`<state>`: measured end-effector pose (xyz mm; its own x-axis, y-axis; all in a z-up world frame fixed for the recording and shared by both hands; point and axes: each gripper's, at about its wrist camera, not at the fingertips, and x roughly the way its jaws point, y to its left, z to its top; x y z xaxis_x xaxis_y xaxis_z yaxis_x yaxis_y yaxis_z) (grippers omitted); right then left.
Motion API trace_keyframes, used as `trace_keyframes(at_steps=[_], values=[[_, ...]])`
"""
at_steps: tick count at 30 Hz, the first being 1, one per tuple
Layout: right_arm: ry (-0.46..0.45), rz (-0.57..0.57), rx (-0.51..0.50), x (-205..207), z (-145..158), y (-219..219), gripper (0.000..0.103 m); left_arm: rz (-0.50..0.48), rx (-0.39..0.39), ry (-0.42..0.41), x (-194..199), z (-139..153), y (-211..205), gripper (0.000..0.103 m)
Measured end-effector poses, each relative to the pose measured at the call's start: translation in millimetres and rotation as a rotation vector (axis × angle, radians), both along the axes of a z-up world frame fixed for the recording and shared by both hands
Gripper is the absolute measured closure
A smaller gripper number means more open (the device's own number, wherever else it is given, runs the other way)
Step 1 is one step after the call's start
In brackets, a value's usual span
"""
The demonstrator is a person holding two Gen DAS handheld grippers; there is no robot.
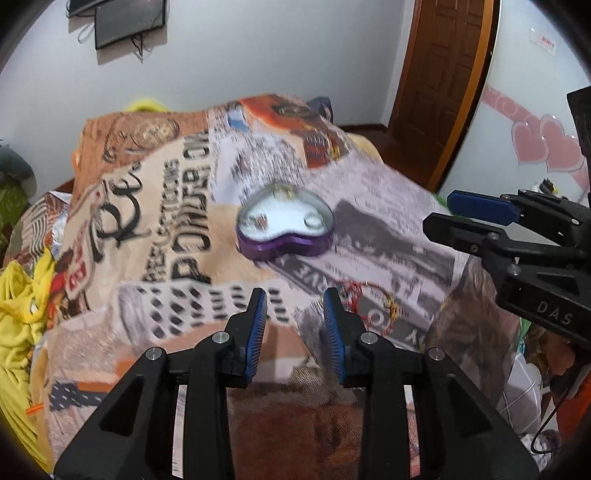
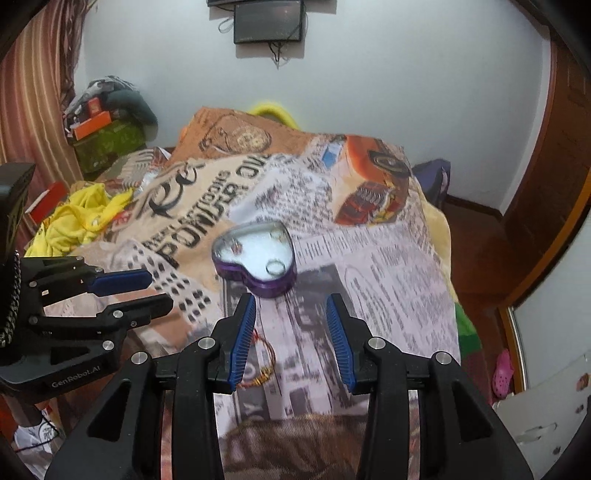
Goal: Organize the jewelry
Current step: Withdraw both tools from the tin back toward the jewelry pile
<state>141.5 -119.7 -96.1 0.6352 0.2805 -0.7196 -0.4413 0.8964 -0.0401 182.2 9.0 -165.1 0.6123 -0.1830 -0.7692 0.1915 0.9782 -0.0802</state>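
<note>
A purple heart-shaped jewelry box (image 1: 285, 226) with a clear lid lies on a newspaper-print cloth; it also shows in the right wrist view (image 2: 255, 257). A ring (image 2: 275, 266) and small pieces show inside it. A red and gold thread bracelet (image 1: 373, 299) lies on the cloth nearer me, also seen in the right wrist view (image 2: 263, 363). My left gripper (image 1: 294, 325) is open and empty, short of the box. My right gripper (image 2: 291, 332) is open and empty, just short of the box, with the bracelet by its left finger.
The printed cloth (image 2: 388, 266) covers a raised surface that drops off on the right. Yellow clothing (image 2: 79, 221) lies at the left. A wooden door (image 1: 439, 74) stands at the back right. A wall screen (image 2: 269, 20) hangs above.
</note>
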Motion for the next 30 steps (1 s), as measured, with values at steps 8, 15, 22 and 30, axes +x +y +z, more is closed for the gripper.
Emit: trace_keyframes(at_steps=[8, 15, 22, 30], values=[[0.09, -0.036, -0.031, -1, -33, -15, 0.067, -0.026, -0.01, 0.073, 5, -28, -14, 0.072], [0.124, -0.038, -0.03, -4, -48, -23, 0.067, -0.032, -0.029, 0.143, 25, -43, -13, 0.072], [0.152, -0.028, -0.009, -1, -57, -23, 0.067, -0.049, -0.007, 0.166, 38, -50, -17, 0.072], [0.163, -0.036, 0.015, 3, -62, -30, 0.067, -0.074, 0.006, 0.168, 44, -46, -28, 0.072]])
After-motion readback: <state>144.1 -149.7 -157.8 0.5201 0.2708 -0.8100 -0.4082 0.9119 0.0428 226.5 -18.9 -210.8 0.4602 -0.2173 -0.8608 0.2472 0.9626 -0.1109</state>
